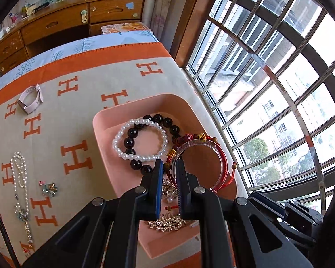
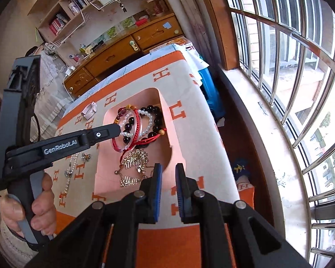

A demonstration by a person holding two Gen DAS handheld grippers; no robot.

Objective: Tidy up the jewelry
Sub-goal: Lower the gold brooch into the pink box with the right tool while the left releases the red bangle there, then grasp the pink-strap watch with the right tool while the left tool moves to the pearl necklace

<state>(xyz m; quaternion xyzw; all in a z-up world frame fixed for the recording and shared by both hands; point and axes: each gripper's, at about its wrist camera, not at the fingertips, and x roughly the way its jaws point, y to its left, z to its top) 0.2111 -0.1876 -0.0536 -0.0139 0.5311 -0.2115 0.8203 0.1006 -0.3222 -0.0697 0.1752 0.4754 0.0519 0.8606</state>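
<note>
Pinched the near rim of a clear bangle [image 1: 198, 141] between the nearly closed pads of the left gripper [image 1: 169, 164], with a red cord bracelet [image 1: 222, 156] running along that ring just past the right fingertip. Held it raised over the pink tray [image 1: 105, 129], as seen from the right wrist camera, with a bare hand [image 2: 33, 205] wrapped round the left tool's grey handle. Found, just beyond and left of the left tips, a white pearl bracelet [image 1: 122, 154] overlapping a black bead bracelet [image 1: 167, 121] on the tray floor. Glimpsed gold leaf-shaped ornaments [image 1: 167, 224] under the fingers, close to the tool's body. Lay well to the left of the tool, out on the orange-lettered cloth [image 1: 78, 116]: a pale pink watch [image 1: 30, 99] far ahead, a long pearl necklace [image 1: 20, 172] nearer, and a small flower brooch [image 1: 49, 188] beside it. Kept the right gripper [image 2: 169, 167] apart from all of this, above the tray's near edge, its blue pads left with a narrow gap and nothing between them. Stood window bars [image 1: 268, 89] off to the right of both tools.
</note>
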